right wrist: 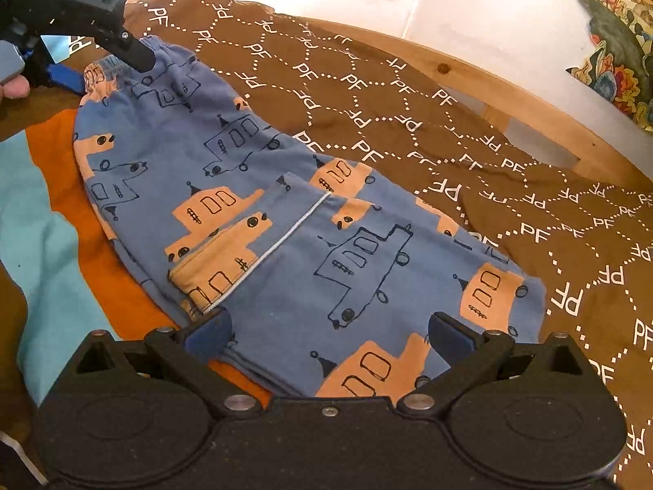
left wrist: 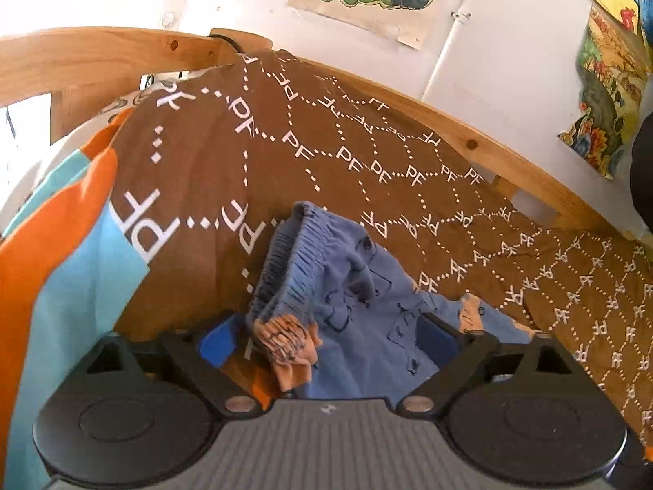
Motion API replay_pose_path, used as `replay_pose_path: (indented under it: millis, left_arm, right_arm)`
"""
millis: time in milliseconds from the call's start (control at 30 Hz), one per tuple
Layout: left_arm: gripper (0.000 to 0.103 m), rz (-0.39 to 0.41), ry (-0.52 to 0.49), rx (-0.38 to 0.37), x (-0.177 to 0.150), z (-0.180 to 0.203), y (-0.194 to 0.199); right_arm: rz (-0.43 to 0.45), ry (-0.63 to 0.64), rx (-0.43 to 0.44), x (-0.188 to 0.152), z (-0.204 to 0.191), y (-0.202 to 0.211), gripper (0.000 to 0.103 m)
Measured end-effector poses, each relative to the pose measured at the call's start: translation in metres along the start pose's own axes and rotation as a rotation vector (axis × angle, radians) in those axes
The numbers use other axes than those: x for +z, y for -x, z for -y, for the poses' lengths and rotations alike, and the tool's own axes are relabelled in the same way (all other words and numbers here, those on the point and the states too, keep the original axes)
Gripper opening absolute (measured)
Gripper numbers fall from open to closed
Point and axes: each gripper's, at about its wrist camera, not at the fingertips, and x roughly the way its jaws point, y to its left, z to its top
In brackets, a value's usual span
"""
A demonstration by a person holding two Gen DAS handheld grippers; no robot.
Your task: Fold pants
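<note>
Blue pants [right wrist: 285,220], one pair, orange-truck print, lie on a brown PF-print blanket [right wrist: 469,130] over the bed. Two claws: left claw [left wrist: 326,335] spread wide around the bunched waistband [left wrist: 294,261]; right claw [right wrist: 330,332] spread wide over the leg end. Wooden bed rail [right wrist: 510,98] beyond; orange-teal cloth [right wrist: 53,204] left.

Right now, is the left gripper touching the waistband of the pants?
Touching. In the right wrist view a finger of the left gripper presses on the waistband; the left wrist view shows the fabric bunched between its open fingers.
</note>
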Motion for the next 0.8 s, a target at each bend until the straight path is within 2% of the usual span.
replay_pose_path:
  millis: [100,167,233,300,333,467,533,600,667,800]
  left_arm:
    - [0.079,0.007,0.084,-0.006,0.002,-0.008,0.003]
    - [0.068,0.028,0.149,0.010,0.002,-0.017,0.004]
    - [0.052,0.053,0.240,0.016,-0.001,-0.028,0.005]
    - [0.044,0.067,0.294,0.012,-0.004,-0.036,0.003]
    - [0.043,0.065,0.304,0.006,-0.004,-0.039,0.001]
    - [0.043,0.048,0.304,-0.008,-0.002,-0.041,-0.003]
    - [0.024,0.051,0.306,0.018,-0.002,-0.042,-0.002]
    - [0.021,0.057,0.292,0.038,-0.002,-0.041,-0.001]
    - [0.019,0.071,0.252,0.056,-0.002,-0.034,0.002]
    - [0.018,0.113,0.105,0.091,-0.004,-0.011,0.010]
  right_arm:
    - [0.010,0.011,-0.011,-0.001,-0.003,0.001,0.102]
    - [0.014,0.018,-0.016,-0.002,-0.004,0.001,0.102]
    - [0.017,0.021,-0.018,-0.002,-0.004,0.002,0.102]
    - [0.017,0.020,-0.018,-0.002,-0.004,0.002,0.102]
    - [0.017,0.021,-0.018,-0.002,-0.004,0.002,0.102]
    - [0.019,0.026,-0.022,-0.002,-0.004,0.002,0.102]
    - [0.023,0.032,-0.027,-0.003,-0.006,0.003,0.102]
    - [0.026,0.038,-0.032,-0.003,-0.007,0.003,0.102]
    - [0.029,0.042,-0.036,-0.004,-0.007,0.003,0.102]
    - [0.034,0.045,-0.038,-0.004,-0.008,0.002,0.102]
